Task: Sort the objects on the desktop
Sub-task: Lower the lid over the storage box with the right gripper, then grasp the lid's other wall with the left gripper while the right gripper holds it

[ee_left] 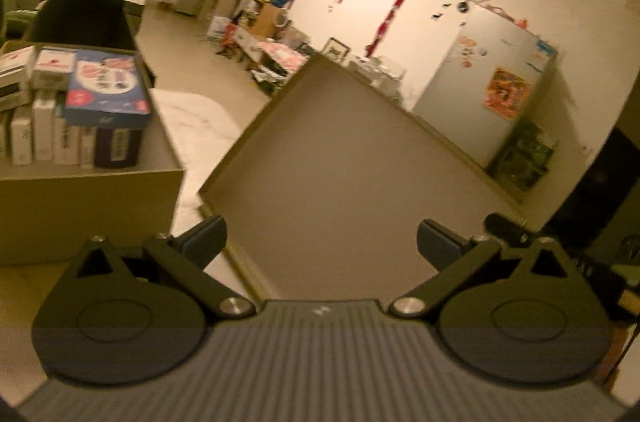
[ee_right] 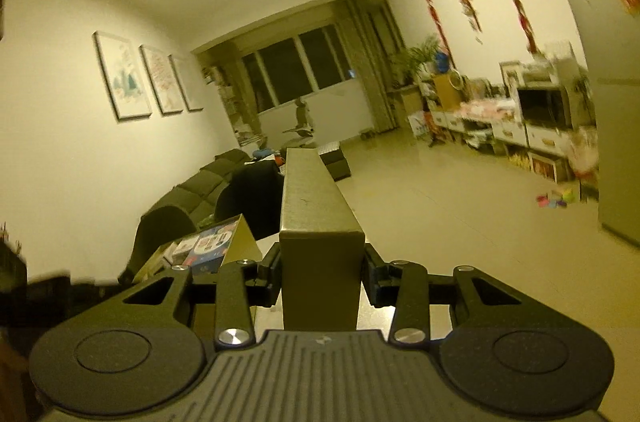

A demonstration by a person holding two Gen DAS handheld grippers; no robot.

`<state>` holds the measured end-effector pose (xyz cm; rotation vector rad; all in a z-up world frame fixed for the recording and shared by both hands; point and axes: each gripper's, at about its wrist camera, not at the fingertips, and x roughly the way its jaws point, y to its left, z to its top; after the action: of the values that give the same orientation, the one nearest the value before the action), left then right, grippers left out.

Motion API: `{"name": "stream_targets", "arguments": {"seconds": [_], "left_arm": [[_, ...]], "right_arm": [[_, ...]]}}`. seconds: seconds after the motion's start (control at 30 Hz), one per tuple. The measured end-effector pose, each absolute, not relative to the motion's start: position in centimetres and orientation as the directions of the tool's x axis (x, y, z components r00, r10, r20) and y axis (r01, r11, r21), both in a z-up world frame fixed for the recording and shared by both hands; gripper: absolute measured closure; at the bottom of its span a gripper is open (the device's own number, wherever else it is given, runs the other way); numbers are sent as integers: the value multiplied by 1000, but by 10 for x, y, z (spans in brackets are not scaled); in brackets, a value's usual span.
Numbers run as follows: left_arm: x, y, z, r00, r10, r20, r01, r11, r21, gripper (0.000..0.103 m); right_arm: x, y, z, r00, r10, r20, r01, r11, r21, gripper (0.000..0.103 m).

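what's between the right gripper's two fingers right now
The rim of the cardboard box lid; the right gripper is clamped on it, seen in the right wrist view.

Plain tan box lid, blue printed carton, black tongs

Small boxes in box, lid right

The left gripper is showing a black body with a grey ribbed plate in the middle. A tiny white mark is sitting near the top of that plate. Two big round black discs are lying at its sides, and flat black bars with shiny silver screws are reaching to the dark fingers. The right gripper is looking just the same, with bluish fingers.
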<state>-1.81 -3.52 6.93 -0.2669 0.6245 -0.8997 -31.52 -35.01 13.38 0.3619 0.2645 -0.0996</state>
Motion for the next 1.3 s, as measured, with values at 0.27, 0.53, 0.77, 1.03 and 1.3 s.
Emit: {"name": "stream_targets", "arguments": {"seconds": [0.27, 0.53, 0.77, 1.03, 1.3], "left_arm": [[-19, -56, 94, 345, -858, -381, 689, 507, -518, 0], [-29, -76, 108, 323, -859, -396, 731, 492, -473, 0], [-41, -94, 110, 275, -840, -468, 741, 495, -454, 2], [-62, -81, 115, 293, -802, -520, 747, 532, -399, 27], [-70, -36, 104, 296, -821, -487, 695, 535, -480, 47]], "right_arm": [[-334, -311, 144, 963, 8, -270, 43, 982, 184, 60], [-350, -285, 146, 961, 33, -275, -7, 995, 96, 60], [-371, -270, 144, 963, 74, -261, -66, 997, 40, 60], [-391, -245, 143, 957, 183, -226, -198, 979, -46, 57], [-395, -242, 138, 908, 365, -207, -376, 926, -19, 51]]}}
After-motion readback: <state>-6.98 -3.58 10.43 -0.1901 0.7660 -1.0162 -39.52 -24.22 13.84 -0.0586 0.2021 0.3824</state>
